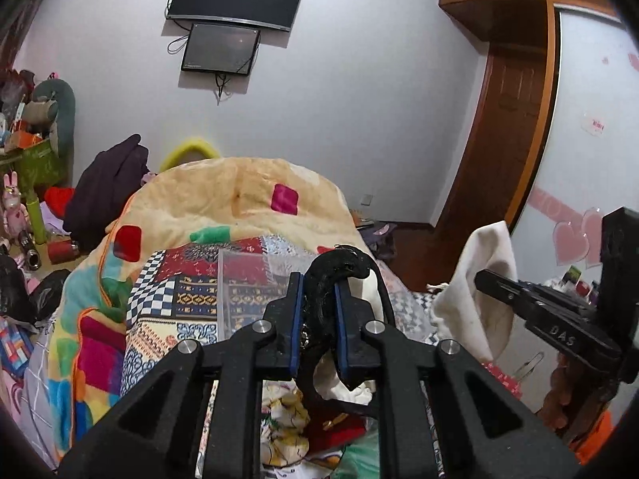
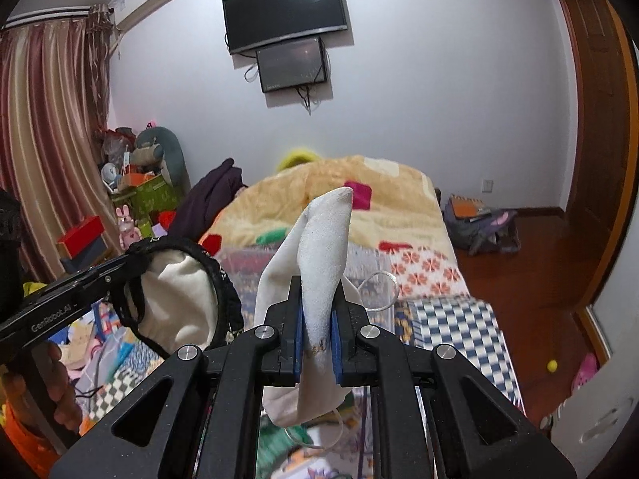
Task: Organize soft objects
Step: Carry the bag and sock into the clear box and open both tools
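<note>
While both grippers hang above the bed (image 1: pixel 255 207), I note each one is clamped on fabric. My left gripper (image 1: pixel 317 319) has its blue pads nearly together on the black lace rim (image 1: pixel 339 263) of a bra (image 2: pixel 179 299); from the right wrist view the cream cup lining faces my camera and the garment hangs off the left fingertips, clear of the bedding. My right gripper (image 2: pixel 317 331) is pinched on a white cloth (image 2: pixel 323 247), which stands up in a folded peak above the pads and droops below them; a thin white cord (image 2: pixel 379 279) loops off its side. Left wrist view shows that same cloth (image 1: pixel 479 279) held up to the right. Below lie a patchwork quilt (image 1: pixel 191 291) and a clear box (image 1: pixel 247 279). Two dark screens (image 2: pixel 287 12) hang on the far wall.
</note>
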The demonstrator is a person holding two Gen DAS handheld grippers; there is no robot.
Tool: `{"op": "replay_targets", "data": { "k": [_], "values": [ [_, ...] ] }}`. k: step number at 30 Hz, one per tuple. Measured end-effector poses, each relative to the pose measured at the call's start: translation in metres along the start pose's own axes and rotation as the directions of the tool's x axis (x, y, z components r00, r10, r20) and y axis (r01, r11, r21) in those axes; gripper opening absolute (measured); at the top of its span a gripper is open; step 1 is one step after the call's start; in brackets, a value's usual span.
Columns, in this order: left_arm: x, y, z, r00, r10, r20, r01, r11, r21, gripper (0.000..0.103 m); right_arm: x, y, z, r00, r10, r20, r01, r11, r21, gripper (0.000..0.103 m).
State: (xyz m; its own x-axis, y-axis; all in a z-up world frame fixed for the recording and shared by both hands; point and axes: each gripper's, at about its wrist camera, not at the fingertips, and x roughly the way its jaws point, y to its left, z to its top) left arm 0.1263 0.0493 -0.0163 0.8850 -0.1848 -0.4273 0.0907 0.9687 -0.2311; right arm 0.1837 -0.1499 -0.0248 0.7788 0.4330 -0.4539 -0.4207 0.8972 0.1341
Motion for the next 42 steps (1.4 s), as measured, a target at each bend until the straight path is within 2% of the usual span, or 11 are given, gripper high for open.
{"op": "replay_targets", "data": {
  "k": [9, 14, 23, 29, 33, 36, 39, 41, 42],
  "values": [
    [0.012, 0.011, 0.031, 0.997, 0.050, 0.059, -0.050, 0.999, 0.002, 0.013, 0.020, 0.004, 0.021, 0.999, -0.009, 0.047, 0.008, 1.000, 0.010, 0.010],
    [0.032, 0.018, 0.039, 0.994, 0.091, 0.063, -0.091, 0.996, 0.002, 0.013, 0.037, 0.007, 0.024, 0.999, -0.015, 0.038, 0.015, 1.000, 0.002, 0.010],
    [0.082, 0.025, 0.014, 0.993, 0.100, -0.069, -0.100, 0.995, 0.006, 0.013, 0.087, 0.009, 0.007, 0.994, -0.031, -0.104, 0.027, 0.999, -0.037, 0.010],
    [0.101, 0.023, -0.003, 0.983, 0.090, -0.159, -0.086, 0.996, 0.031, 0.014, 0.103, 0.010, -0.006, 0.978, -0.033, -0.206, 0.019, 0.997, -0.070, 0.010],
    [0.105, 0.020, -0.009, 0.977, 0.099, -0.189, -0.091, 0.995, 0.049, 0.015, 0.105, 0.012, -0.009, 0.968, -0.037, -0.248, 0.013, 0.995, -0.096, 0.011],
    [0.102, 0.018, -0.011, 0.976, 0.097, -0.195, -0.088, 0.995, 0.052, 0.024, 0.106, 0.011, -0.006, 0.965, -0.037, -0.261, 0.011, 0.995, -0.097, 0.016],
    [0.095, 0.018, -0.010, 0.977, 0.091, -0.191, -0.083, 0.995, 0.047, 0.035, 0.098, 0.011, -0.003, 0.966, -0.024, -0.257, 0.002, 0.996, -0.085, 0.030],
    [0.088, 0.018, -0.007, 0.980, 0.091, -0.174, -0.085, 0.995, 0.044, 0.046, 0.092, 0.011, -0.002, 0.971, -0.025, -0.240, 0.004, 0.996, -0.085, 0.043],
    [0.084, 0.018, -0.006, 0.982, 0.092, -0.167, -0.086, 0.995, 0.044, 0.049, 0.086, 0.011, -0.001, 0.974, -0.025, -0.226, 0.005, 0.996, -0.087, 0.045]
  ]
}}
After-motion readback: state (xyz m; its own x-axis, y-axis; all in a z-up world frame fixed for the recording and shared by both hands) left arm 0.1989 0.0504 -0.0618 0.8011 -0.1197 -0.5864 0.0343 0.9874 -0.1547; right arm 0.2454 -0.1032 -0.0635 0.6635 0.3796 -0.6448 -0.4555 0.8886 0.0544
